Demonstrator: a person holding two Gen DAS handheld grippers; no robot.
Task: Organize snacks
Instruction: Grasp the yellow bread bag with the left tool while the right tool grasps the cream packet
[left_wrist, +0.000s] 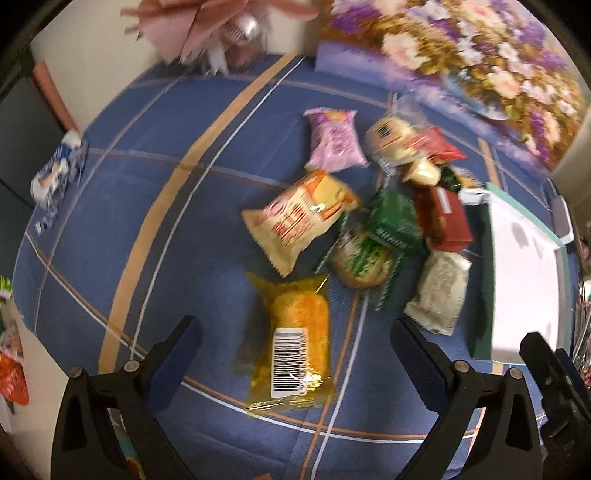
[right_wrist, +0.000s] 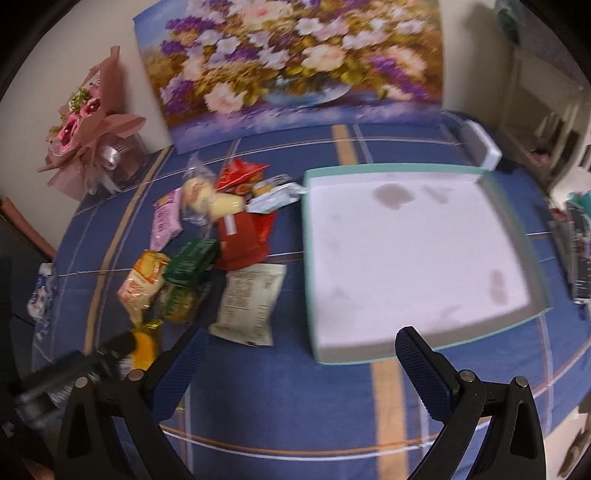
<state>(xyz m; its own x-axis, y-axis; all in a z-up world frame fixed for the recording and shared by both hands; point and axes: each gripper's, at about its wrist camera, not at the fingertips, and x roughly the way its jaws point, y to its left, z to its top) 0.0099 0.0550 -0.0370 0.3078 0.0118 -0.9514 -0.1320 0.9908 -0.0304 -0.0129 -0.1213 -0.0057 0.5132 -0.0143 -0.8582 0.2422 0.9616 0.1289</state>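
left hand-held gripper (left_wrist: 295, 332) gapes over the yellow foil snack packet (left_wrist: 295, 350); right hand-held gripper (right_wrist: 295, 343) spread apart near the shallow teal-rimmed white tray (right_wrist: 406, 354)

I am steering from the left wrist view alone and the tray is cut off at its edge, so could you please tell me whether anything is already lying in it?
Observer: No snack is in the tray; the right wrist view shows only a few grey marks on its white floor.
Operator: Thank you. Which packet lies closest to the tray?
Observer: The pale packet with printed text lies just off its left wall.
Operator: And is the right claw holding anything?
Observer: No, the right claw is open and empty, above the cloth in front of the tray.
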